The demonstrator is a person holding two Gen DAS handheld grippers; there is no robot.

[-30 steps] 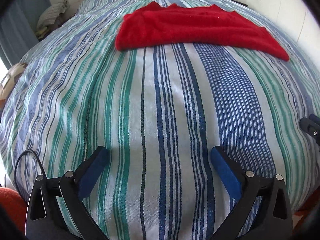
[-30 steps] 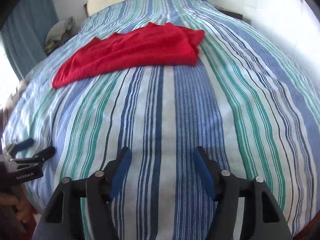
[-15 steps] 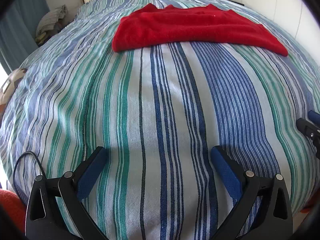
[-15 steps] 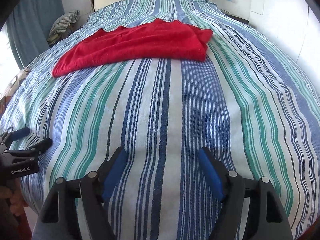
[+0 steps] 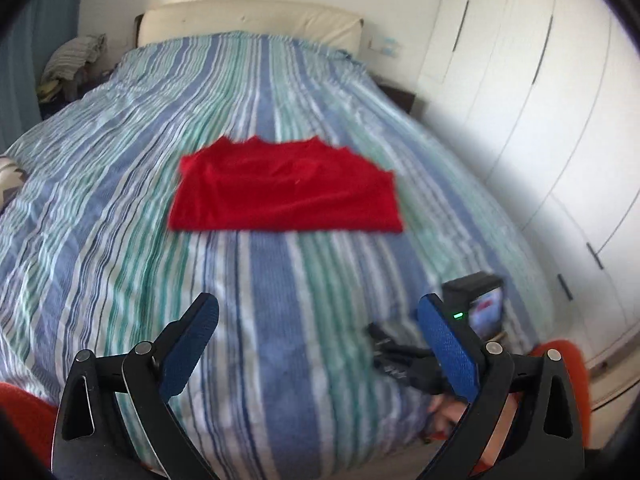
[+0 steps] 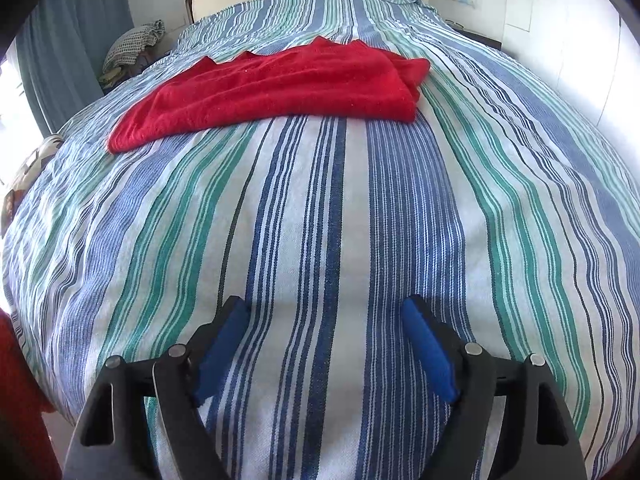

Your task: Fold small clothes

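Lifted well clear of the bed (image 5: 120,168) since a second ago, left gripper (image 5: 316,332) now taking in the whole striped cover, headboard (image 5: 248,20) and white wardrobe doors (image 5: 540,112), view smeared by motion; right gripper (image 6: 324,344) barely shifted, low over the near edge of the bed. Left jaws spread wide, nothing between them. Right jaws opening, only striped cover showing in the gap. Red garment (image 6: 280,88), already folded into a broad band, lying flat on the middle of the bed, well apart from both sets of jaws and straight ahead on the far side. Long axis running left to right across the bed, at right angles to the stripes; far edge jagged with small points, near edge a straight fold, right end doubled over into a thicker lip. Right gripper seemingly the nearer, facing that right end; left end trailing toward the curtain (image 6: 68,40) side. Soft, fleecy-looking knit, matte and limp, likely to sag if lifted by one corner. Cover a coarse woven cotton in blue, green and white. Heap of checked cloth (image 6: 136,40) beside the headboard, untouched.
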